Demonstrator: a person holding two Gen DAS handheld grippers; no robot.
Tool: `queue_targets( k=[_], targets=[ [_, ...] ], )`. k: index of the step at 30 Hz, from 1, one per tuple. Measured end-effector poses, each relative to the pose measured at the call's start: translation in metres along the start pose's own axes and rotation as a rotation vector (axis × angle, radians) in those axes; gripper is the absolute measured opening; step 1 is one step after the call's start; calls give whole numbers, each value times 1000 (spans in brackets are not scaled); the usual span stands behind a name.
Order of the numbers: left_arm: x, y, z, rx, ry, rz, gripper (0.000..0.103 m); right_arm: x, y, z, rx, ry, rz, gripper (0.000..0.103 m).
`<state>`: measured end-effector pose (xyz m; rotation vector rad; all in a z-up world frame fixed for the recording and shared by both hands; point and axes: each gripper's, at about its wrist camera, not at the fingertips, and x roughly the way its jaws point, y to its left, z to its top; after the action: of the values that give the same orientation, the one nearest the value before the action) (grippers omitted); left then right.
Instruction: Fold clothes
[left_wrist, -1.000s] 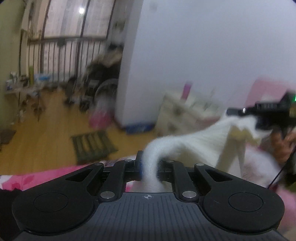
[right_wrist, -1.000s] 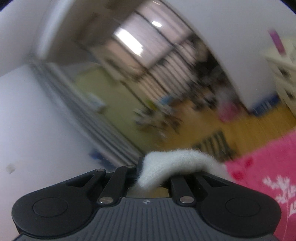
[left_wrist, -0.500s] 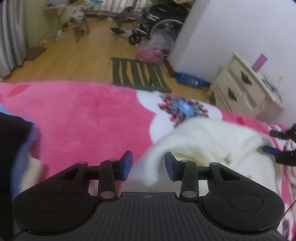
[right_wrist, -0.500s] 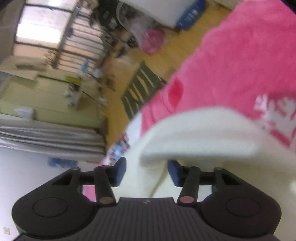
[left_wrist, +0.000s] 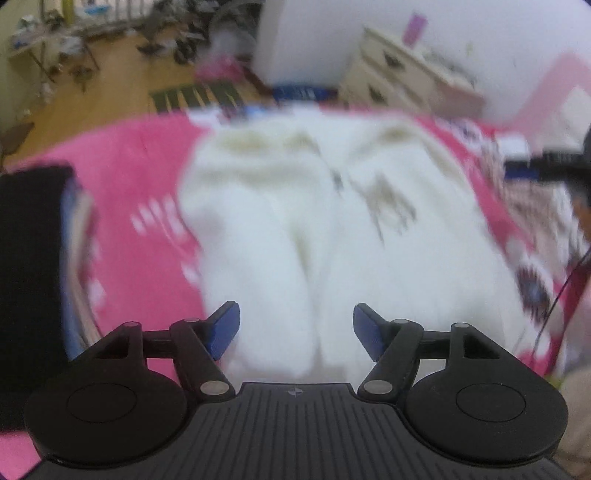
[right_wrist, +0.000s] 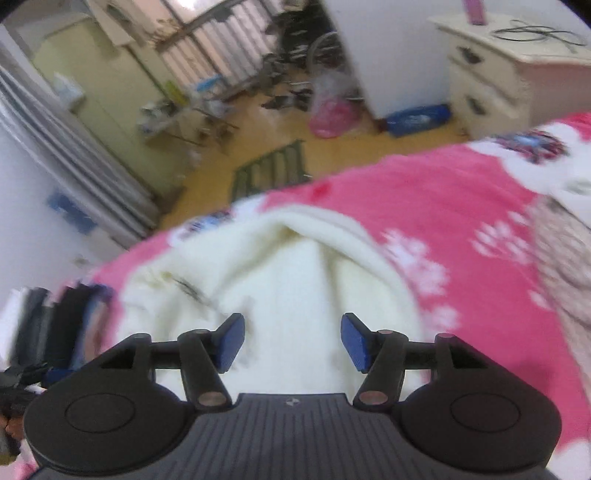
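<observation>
Nearest in the left wrist view, the left gripper (left_wrist: 296, 332) points down at a bed, its two blue-padded fingers (left_wrist: 222, 329) standing wide apart. Its jaws have just been opening, and nothing is pinched between them; the cloth seen through the gap lies below on the bed. That cloth is a fluffy white garment (left_wrist: 314, 206), spread out on a pink blanket (left_wrist: 136, 173) with white flower prints. The garment looks folded lengthwise, with a soft crease running down its middle and some faint dark marks on its right half. Everything here is blurred. To the left of the garment sits a dark stack of clothes (left_wrist: 29, 258). At the far right edge, the tip of the other tool pokes into view.

In the right wrist view, the right gripper (right_wrist: 292, 341) also hangs just above the white garment (right_wrist: 280, 280), its blue pads (right_wrist: 231, 341) parted. These jaws too have just been opening, and they hold nothing. The pink blanket (right_wrist: 424, 206) stretches away to the right.

Beyond the bed lies a wooden floor (right_wrist: 221, 162) with a small dark green mat (right_wrist: 271, 175). Further off stand a cream bedside cabinet (right_wrist: 509, 70), a pink plastic bag (right_wrist: 332, 116) and a wheelchair (right_wrist: 314, 44) by a white wall.
</observation>
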<state>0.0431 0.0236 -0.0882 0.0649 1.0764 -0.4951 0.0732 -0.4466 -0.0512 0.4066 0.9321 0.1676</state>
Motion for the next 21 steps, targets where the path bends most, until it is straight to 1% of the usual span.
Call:
queue_targets(
  k=[1,2,3,4,6,8,9,10,11,12,13,15,16,17,19,20,21],
  targets=[
    [7,-6,-7,14,17,15,68,1,1,-3,-15,4,-18,61],
    [16,-11,-11,35,26,53,68,2,7,-3,-49,3,-32,61],
    [24,-16,-14,53,30,89,68,6,20,-2,-119,-10,-37,61],
    [30,-19,-15,66,27,120,68,13,38,-1,-218,-32,-36,61],
    [43,-24,-18,94,34,177,68,34,81,-4,-459,-70,-31,61],
    [50,-23,-22,90,44,218,67,65,129,-18,-739,-87,-37,61],
    [51,-20,-24,81,48,233,66,84,147,-28,-859,-92,-38,61],
    [50,-16,-26,68,50,241,64,102,162,-37,-958,-96,-39,60],
    [50,-13,-27,52,49,243,56,120,173,-45,-1040,-104,-44,60],
    [49,-8,-26,31,41,230,52,136,181,-51,-1103,-116,-53,60],
    [48,-5,-25,10,33,221,46,152,189,-58,-1165,-128,-62,60],
    [45,2,-25,-28,16,225,35,182,197,-66,-1252,-146,-106,58],
    [44,5,-25,-46,8,227,27,197,199,-69,-1286,-150,-133,57],
    [42,8,-25,-61,0,236,21,211,199,-70,-1308,-148,-159,53],
    [35,14,-25,-76,-18,279,17,231,196,-68,-1318,-145,-195,46],
    [31,16,-25,-84,-27,301,15,233,194,-65,-1296,-142,-184,31],
    [28,19,-25,-91,-36,322,14,235,193,-60,-1266,-139,-173,22]
  ],
)
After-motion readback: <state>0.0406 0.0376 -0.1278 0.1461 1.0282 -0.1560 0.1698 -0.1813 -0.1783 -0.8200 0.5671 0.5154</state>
